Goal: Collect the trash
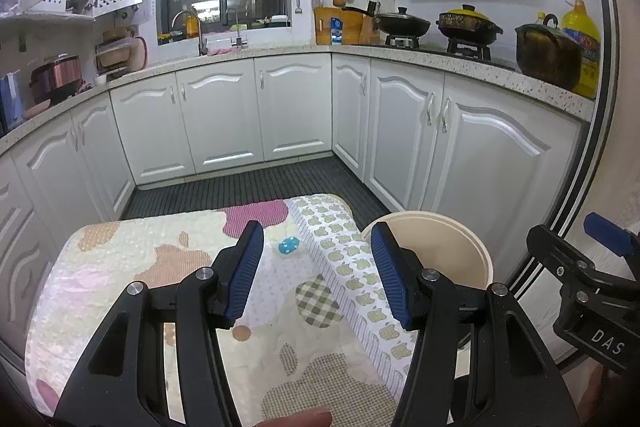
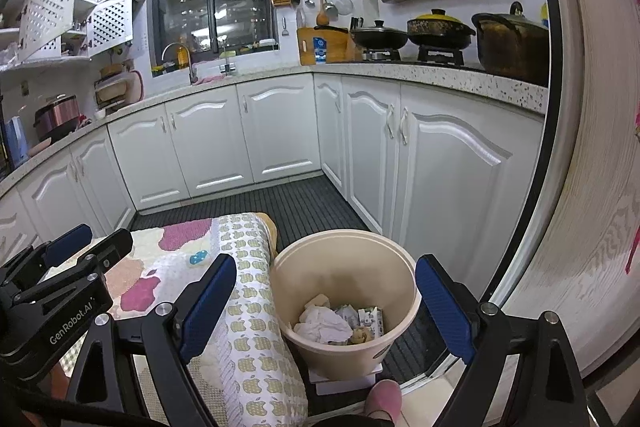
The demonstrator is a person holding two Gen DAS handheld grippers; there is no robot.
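Note:
A small blue crumpled scrap with white dots [image 1: 289,246] lies on the quilt-covered table [image 1: 160,267], ahead of my open, empty left gripper [image 1: 318,271]. It also shows in the right wrist view [image 2: 199,258]. A beige bin [image 2: 346,303] stands on the floor right of the table, holding crumpled white paper [image 2: 324,323] and a small carton [image 2: 370,321]. Its rim shows in the left wrist view [image 1: 460,227]. My right gripper [image 2: 326,311] is open and empty, held above the bin.
White lower cabinets [image 1: 224,115] run around a dark ribbed floor mat [image 1: 248,183]. Pots [image 1: 468,23] stand on the stove at right. A wood-grain door [image 2: 592,227] is close on the right. A pink slipper [image 2: 384,397] is beside the bin.

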